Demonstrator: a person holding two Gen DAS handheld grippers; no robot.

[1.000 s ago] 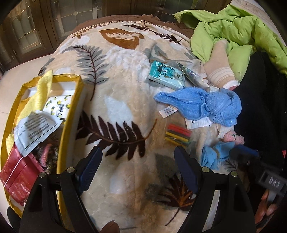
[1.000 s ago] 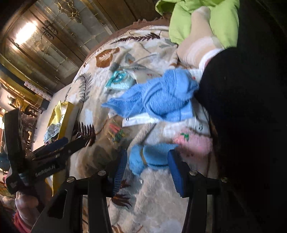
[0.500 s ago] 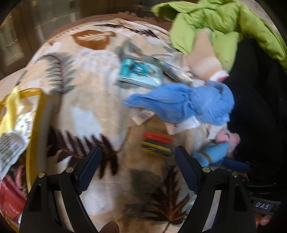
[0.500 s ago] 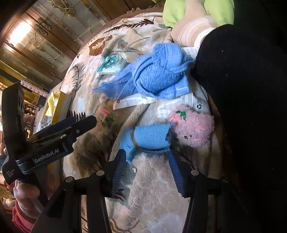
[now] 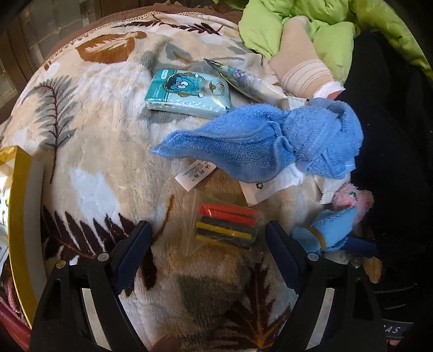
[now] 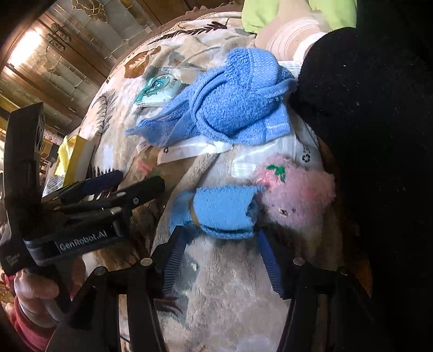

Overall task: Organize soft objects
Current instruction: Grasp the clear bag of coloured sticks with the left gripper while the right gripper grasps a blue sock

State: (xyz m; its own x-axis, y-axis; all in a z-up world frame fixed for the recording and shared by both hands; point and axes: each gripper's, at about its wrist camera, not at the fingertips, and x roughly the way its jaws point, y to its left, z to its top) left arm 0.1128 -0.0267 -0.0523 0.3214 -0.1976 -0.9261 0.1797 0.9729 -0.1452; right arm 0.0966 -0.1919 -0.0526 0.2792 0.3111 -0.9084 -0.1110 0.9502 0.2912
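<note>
On the leaf-print blanket (image 5: 108, 140) my left gripper (image 5: 207, 238) hangs open just before a clear bag of coloured strips (image 5: 227, 227). A knotted blue towel (image 5: 270, 143) lies beyond it. In the right wrist view my right gripper (image 6: 220, 238) is open, its two tips on either side of a small rolled blue cloth (image 6: 222, 211) with a band round it. A pink fluffy toy (image 6: 295, 197) touches the roll's right end. The same roll (image 5: 333, 227) shows at the left view's right edge. The left gripper (image 6: 139, 178) appears at the left, held by a hand (image 6: 35, 287).
A teal tissue pack (image 5: 186, 92) and a foil packet (image 5: 243, 78) lie at the back. A beige sock (image 5: 300, 59) rests against a green jacket (image 5: 311, 24). A black garment (image 5: 392, 135) fills the right. A yellow box (image 5: 19, 216) stands at the left.
The left gripper has moved right and forward, from beside the yellow box to the bag of strips. The right gripper has advanced until its tips flank the small blue roll.
</note>
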